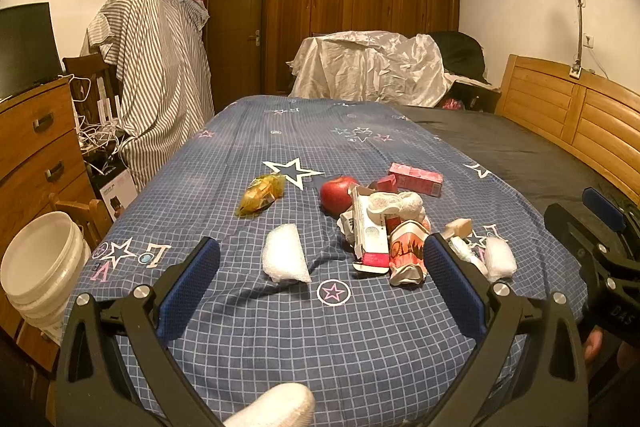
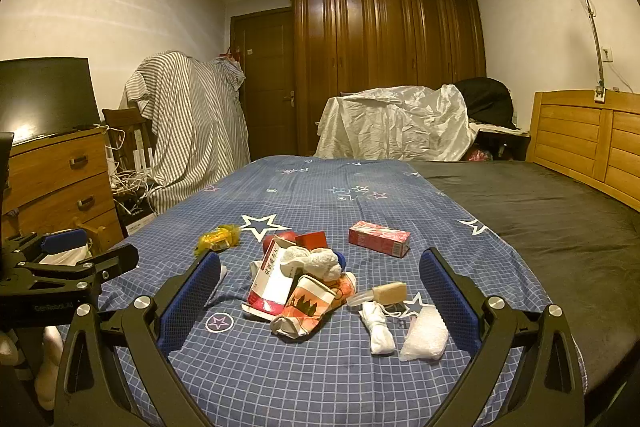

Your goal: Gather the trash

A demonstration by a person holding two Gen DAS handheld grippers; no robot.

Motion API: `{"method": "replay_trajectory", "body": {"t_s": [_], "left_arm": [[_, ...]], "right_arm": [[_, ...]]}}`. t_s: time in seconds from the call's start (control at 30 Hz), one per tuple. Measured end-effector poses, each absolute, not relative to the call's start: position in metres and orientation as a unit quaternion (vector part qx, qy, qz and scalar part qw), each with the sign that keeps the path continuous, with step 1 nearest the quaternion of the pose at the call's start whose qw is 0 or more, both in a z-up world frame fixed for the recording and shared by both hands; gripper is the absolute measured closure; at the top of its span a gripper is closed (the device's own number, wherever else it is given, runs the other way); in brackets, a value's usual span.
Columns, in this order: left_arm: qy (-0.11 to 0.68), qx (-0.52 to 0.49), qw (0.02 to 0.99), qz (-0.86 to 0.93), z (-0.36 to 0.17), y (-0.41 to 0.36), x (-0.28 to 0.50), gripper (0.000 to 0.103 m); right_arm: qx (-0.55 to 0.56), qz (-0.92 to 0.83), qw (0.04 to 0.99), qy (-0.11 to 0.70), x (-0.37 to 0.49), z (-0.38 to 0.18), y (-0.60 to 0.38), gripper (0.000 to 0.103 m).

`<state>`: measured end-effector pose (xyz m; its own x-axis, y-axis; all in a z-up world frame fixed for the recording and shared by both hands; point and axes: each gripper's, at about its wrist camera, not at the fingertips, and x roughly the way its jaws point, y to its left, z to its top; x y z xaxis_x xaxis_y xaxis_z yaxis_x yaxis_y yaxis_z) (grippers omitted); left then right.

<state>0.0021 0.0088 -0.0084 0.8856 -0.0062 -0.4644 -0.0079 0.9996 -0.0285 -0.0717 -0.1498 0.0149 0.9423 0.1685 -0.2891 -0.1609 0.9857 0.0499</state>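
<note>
My left gripper point(image 1: 320, 279) hangs over the near edge of the bed with its jaws spread wide and nothing between them; my right gripper point(image 2: 320, 297) sits just beside it in the same state, wide apart and empty. Straight ahead of the left one a white bubble-wrap wad point(image 1: 285, 254) lies alone on the blue checked sheet point(image 1: 280, 339), the nearest piece and the easiest first pick, I reckon. To its right is the heap: a crumpled paper cup point(image 2: 305, 307) leaning on a torn red-and-white carton point(image 2: 269, 281), with a balled white tissue point(image 2: 311, 261) on top and a red apple point(image 1: 337, 193) behind. Nearer my right gripper lie a rolled white wrapper point(image 2: 378, 327), a second bubble-wrap piece point(image 2: 425, 339) and a small tan block point(image 2: 390, 293). Farther off sit a pink box point(image 2: 379, 237) to the right and a yellow wrapper point(image 2: 218, 238) to the left. The white bucket point(image 1: 42, 267) stands off the bed at the near left, likely where it all goes. To do this well I would come down on the lone wad with the pads either side of its narrow width, closing gently so it does not squirt out, and keep clear of the sheet folds, which could get pinched too.
</note>
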Motion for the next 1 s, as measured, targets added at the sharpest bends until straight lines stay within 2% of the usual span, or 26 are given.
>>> {"method": "replay_trajectory", "body": {"t_s": [0.77,1.0], "left_arm": [[0.245,-0.016,0.969,0.0,-0.01,0.011,0.005,0.005],[0.278,-0.041,0.96,-0.014,-0.023,0.028,0.019,0.005]], "right_arm": [[0.011,0.088,0.984,0.152,-0.071,0.014,-0.144,0.004],[0.017,0.098,0.98,0.172,-0.063,0.012,-0.147,0.004]]}}
